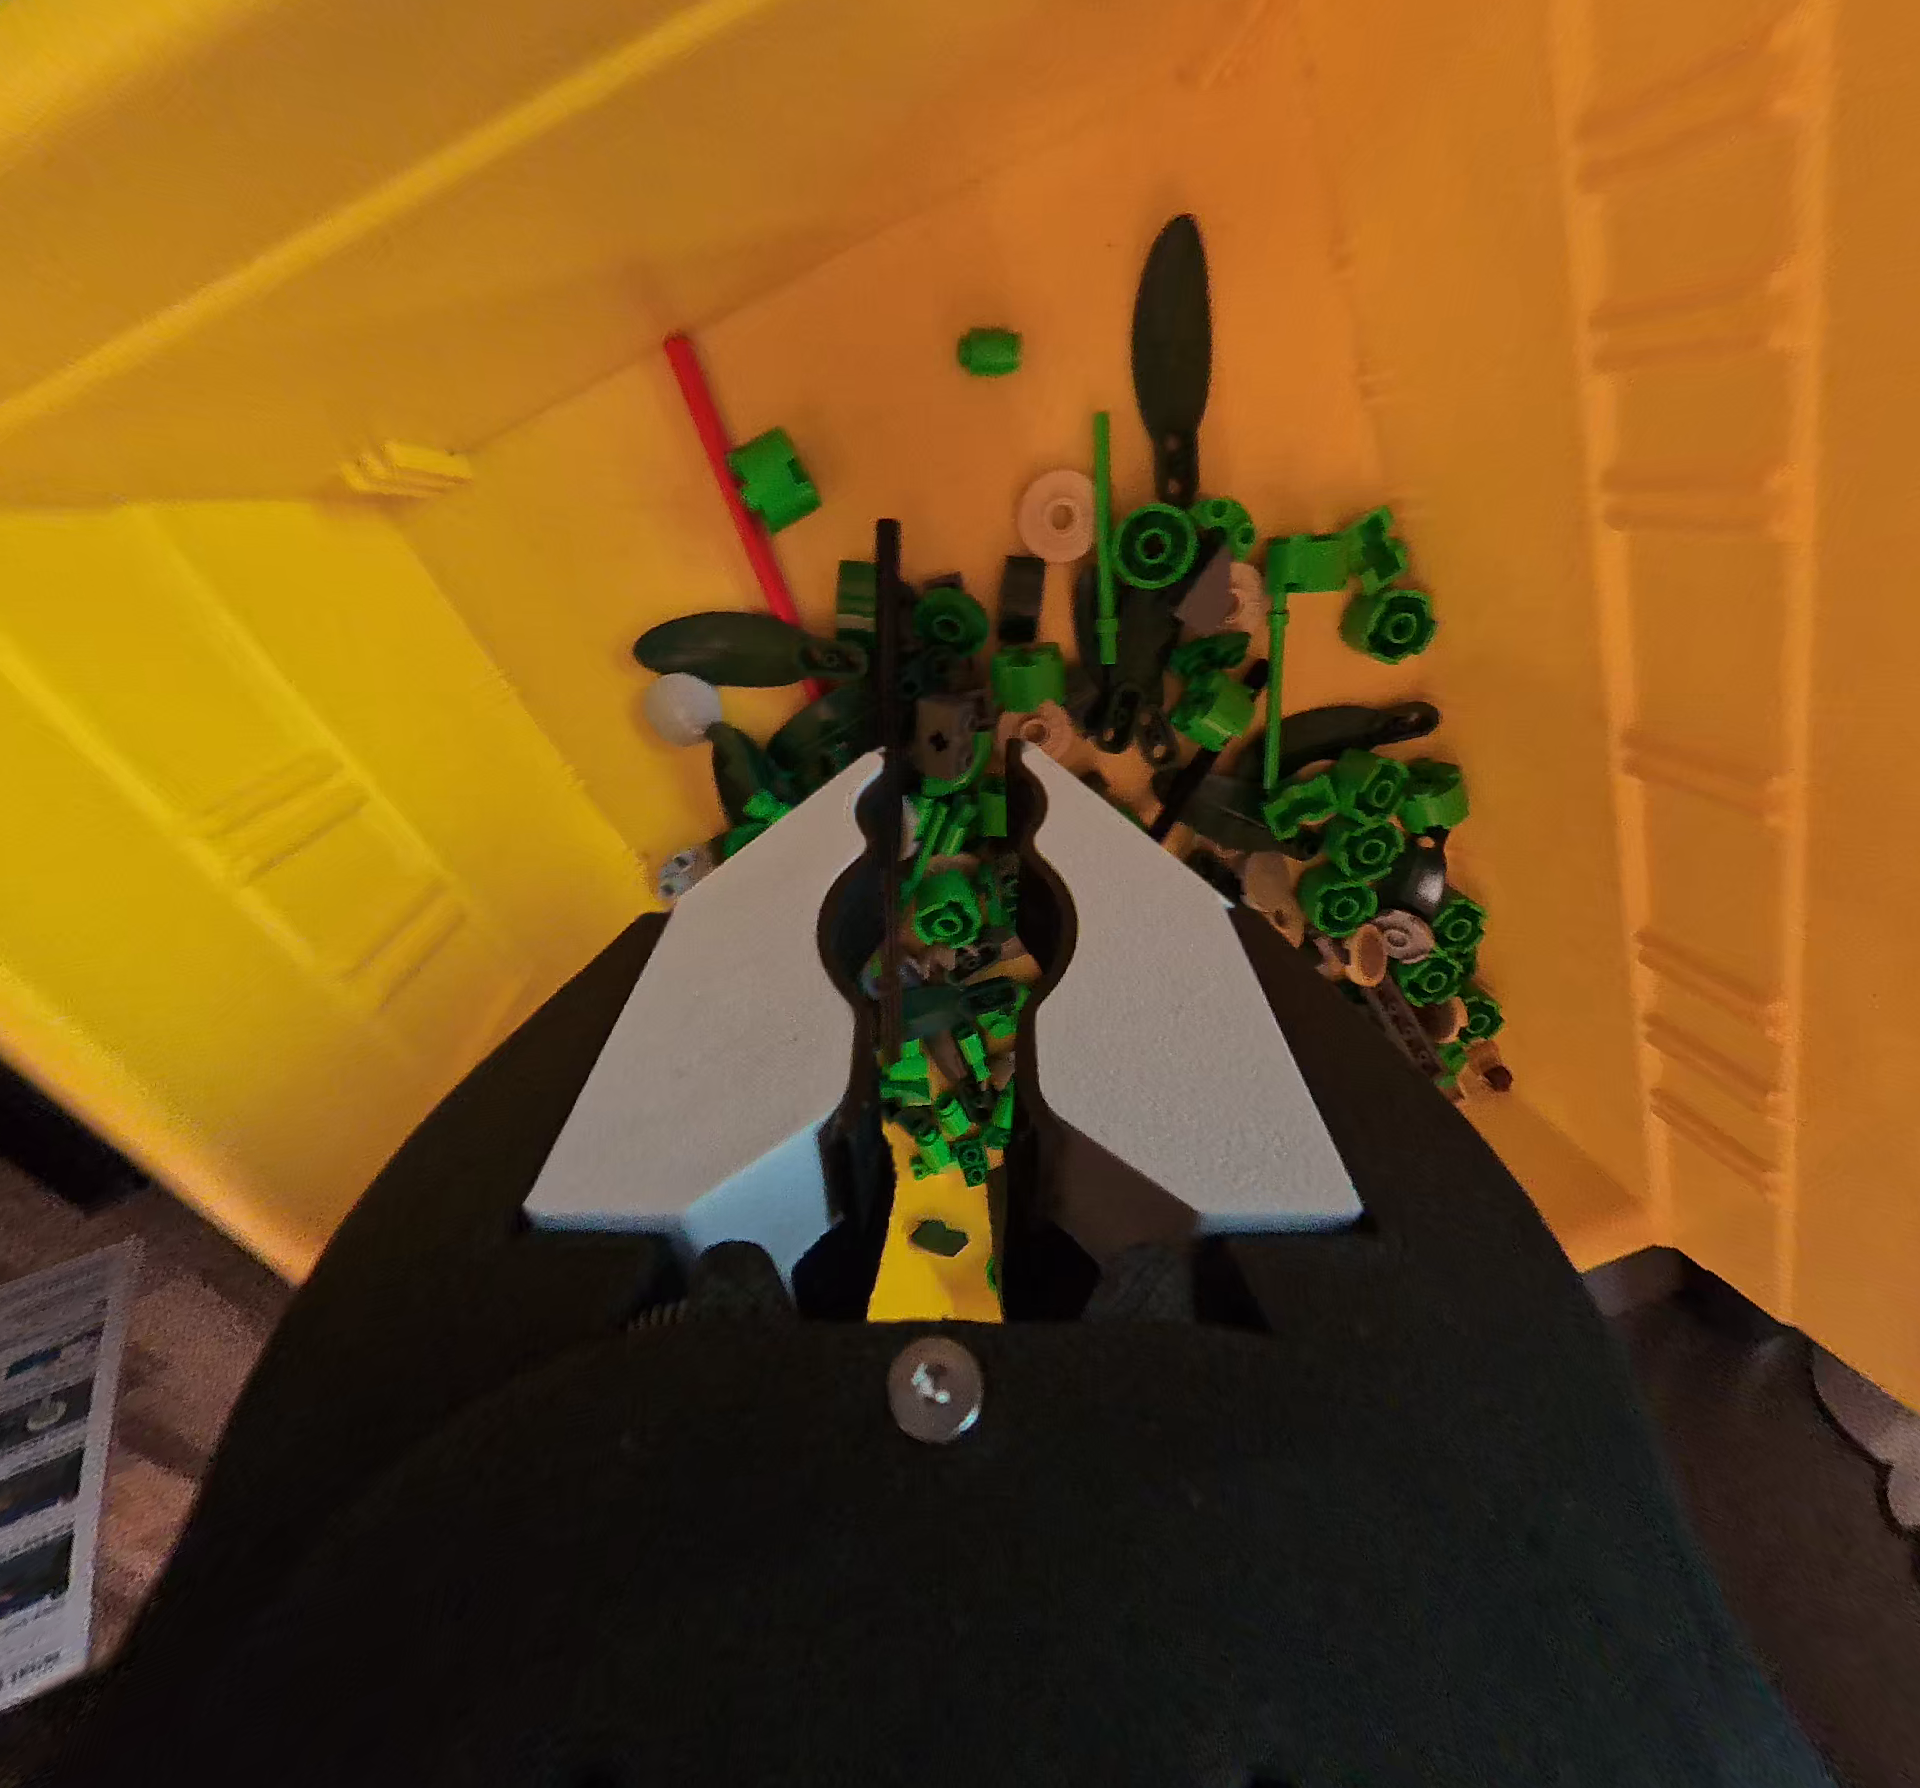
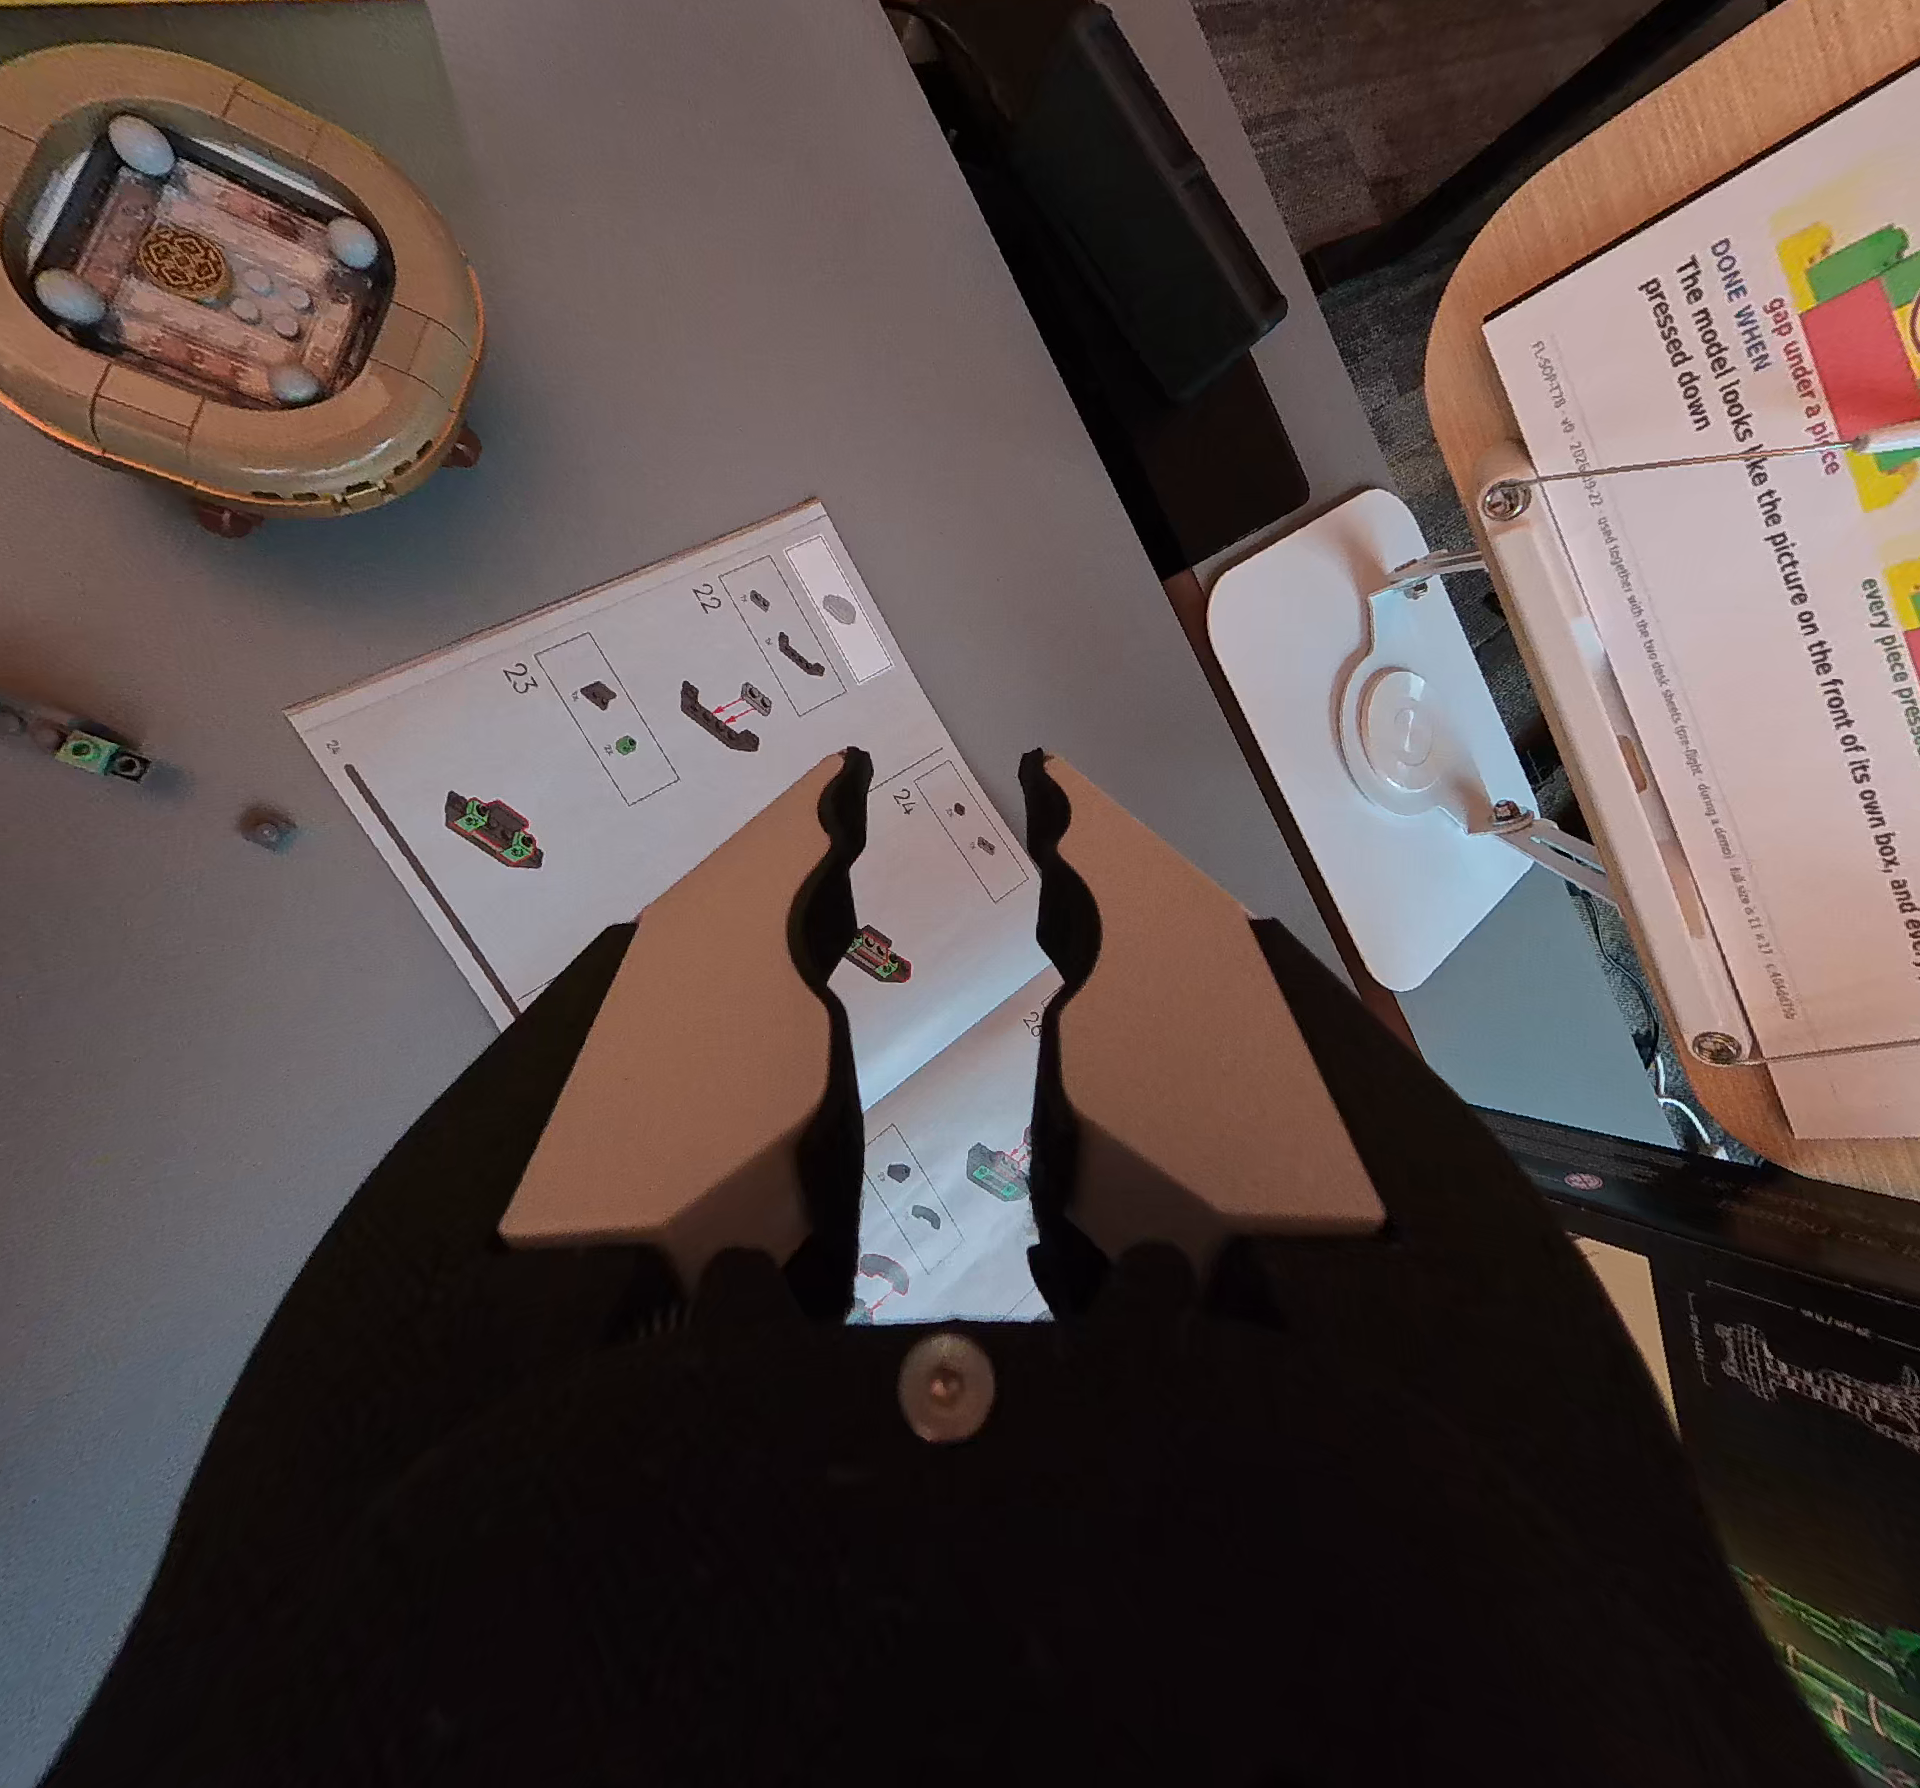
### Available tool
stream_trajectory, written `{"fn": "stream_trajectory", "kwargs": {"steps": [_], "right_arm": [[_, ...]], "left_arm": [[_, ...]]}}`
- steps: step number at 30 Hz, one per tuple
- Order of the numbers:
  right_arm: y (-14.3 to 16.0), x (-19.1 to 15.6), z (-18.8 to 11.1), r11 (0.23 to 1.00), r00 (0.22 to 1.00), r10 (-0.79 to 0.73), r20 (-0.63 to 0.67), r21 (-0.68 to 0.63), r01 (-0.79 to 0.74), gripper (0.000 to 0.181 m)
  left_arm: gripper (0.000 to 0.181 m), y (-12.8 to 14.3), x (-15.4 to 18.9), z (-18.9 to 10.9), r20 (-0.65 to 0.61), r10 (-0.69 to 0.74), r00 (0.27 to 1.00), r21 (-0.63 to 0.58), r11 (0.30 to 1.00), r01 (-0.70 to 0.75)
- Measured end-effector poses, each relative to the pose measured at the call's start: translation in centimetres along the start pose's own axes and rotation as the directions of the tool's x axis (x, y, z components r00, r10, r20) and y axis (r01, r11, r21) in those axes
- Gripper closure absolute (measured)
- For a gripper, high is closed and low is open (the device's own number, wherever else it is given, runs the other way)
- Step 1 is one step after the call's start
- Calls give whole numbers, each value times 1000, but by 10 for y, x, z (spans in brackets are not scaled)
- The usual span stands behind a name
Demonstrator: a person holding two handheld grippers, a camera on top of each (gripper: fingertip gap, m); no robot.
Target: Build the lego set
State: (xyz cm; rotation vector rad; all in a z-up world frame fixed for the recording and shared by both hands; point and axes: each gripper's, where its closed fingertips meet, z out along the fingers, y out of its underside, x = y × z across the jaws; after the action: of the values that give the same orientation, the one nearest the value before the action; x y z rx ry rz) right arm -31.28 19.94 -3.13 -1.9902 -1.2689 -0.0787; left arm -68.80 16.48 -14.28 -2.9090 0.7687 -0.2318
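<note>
- The left gripper (image 1: 948, 751) has its fingers (image 1: 727, 990) parted by a narrow gap with nothing clamped, poised over the heap of small green, dark and tan lego pieces (image 1: 1143, 751) inside the yellow plastic bin (image 1: 416, 284).
- A thin red rod (image 1: 727, 491) lies at the heap's far left edge.
- The right gripper (image 2: 943, 767) is slightly open and empty above the open white instruction booklet (image 2: 623, 730) on the grey table (image 2: 675, 284).
- The tan oval lego bowl model (image 2: 218, 284) stands beyond the booklet, to its left.
</note>
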Motion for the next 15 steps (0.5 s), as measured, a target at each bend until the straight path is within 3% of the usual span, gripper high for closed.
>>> {"fn": "stream_trajectory", "kwargs": {"steps": [15], "right_arm": [[-1, 1, 0, 1000, 1000, 0, -2, 3, 0, 151]], "left_arm": [[169, 10, 6, -3, 2, 42, 999, -41, 998, -42]]}}
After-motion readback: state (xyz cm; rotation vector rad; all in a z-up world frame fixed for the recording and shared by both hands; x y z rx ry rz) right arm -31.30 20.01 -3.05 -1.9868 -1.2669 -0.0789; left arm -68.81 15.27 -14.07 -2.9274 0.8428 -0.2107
